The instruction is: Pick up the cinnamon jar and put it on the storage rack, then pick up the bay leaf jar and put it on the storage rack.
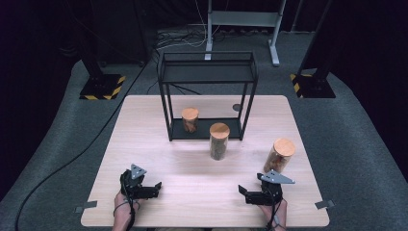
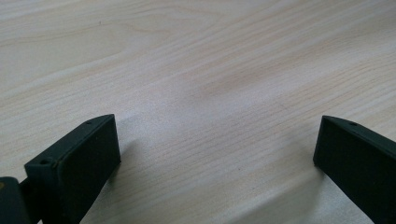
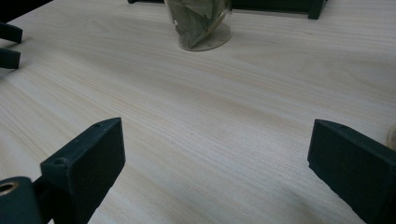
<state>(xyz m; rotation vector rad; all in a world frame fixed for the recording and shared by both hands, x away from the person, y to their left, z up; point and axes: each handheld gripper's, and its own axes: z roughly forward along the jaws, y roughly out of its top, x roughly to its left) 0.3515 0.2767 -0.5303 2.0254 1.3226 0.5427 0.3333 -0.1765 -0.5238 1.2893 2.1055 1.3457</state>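
Jar [image 1: 279, 155] just beside right tongs [image 1: 244, 192], left tongs [image 1: 155, 188] agape, table [image 1: 192, 192]

1. A pale wooden table [image 1: 144, 144] with rounded corners is seen standing on grey floor.
2. A black wire shelf [image 1: 207, 72] is set at the middle of the far edge.
3. One cork-lidded jar [image 1: 189, 120] is placed on the shelf's bottom tray.
4. A second jar [image 1: 219, 141] is stood at the table's centre, just before the shelf.
5. A third jar [image 1: 279, 155] is found near the right edge.
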